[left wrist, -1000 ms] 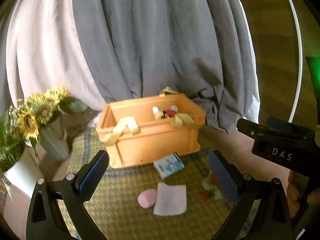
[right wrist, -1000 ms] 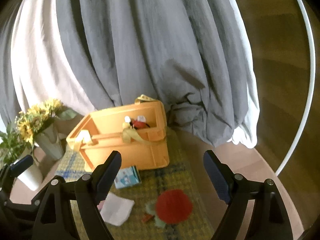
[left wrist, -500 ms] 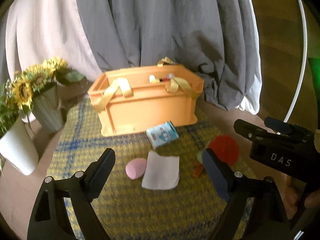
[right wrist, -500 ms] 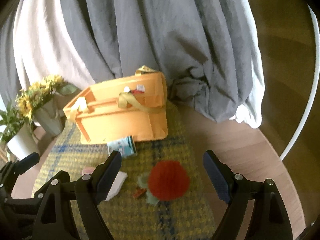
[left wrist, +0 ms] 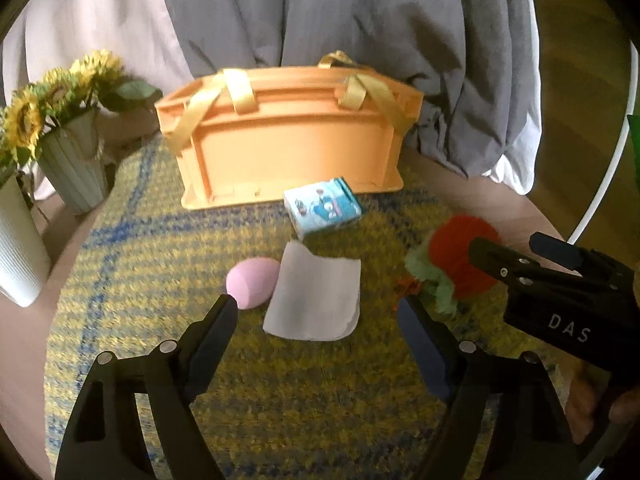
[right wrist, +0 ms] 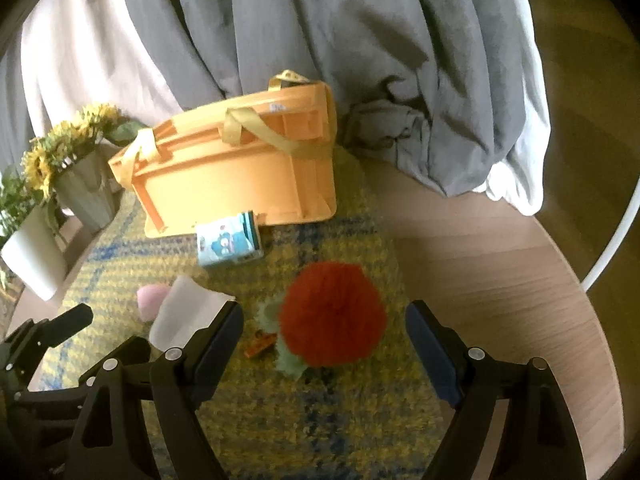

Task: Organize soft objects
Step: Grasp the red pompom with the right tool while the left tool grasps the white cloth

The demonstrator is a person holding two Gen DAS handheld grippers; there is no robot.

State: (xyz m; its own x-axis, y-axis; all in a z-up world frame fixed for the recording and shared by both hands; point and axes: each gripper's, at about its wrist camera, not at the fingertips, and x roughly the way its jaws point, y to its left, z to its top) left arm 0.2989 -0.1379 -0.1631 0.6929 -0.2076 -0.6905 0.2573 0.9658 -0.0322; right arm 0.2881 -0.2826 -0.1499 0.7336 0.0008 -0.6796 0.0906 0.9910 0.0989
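Observation:
On a yellow and blue mat lie a pink egg-shaped sponge [left wrist: 252, 282], a folded white cloth [left wrist: 316, 298], a blue and white tissue pack [left wrist: 323, 206] and a red fluffy plush with green leaves [left wrist: 460, 264]. An orange crate with yellow straps [left wrist: 288, 136] stands behind them. My left gripper [left wrist: 316, 320] is open, low over the cloth and sponge. My right gripper [right wrist: 324, 336] is open around the red plush [right wrist: 332, 316], not touching it. The cloth [right wrist: 184, 312], sponge [right wrist: 151, 298], tissue pack [right wrist: 228, 242] and crate [right wrist: 240, 168] also show in the right wrist view.
Sunflowers in a ribbed vase [left wrist: 68, 160] and a white pot [left wrist: 16, 248] stand at the left. Grey and white curtains [left wrist: 360, 40] hang behind the crate. A small orange piece [right wrist: 260, 344] lies by the plush. The round wooden table's edge [right wrist: 560, 320] curves at the right.
Both grippers have dropped and moved forward toward the mat. The cloth and sponge now sit between my left fingers, the red plush between my right fingers. Nothing has been picked up.

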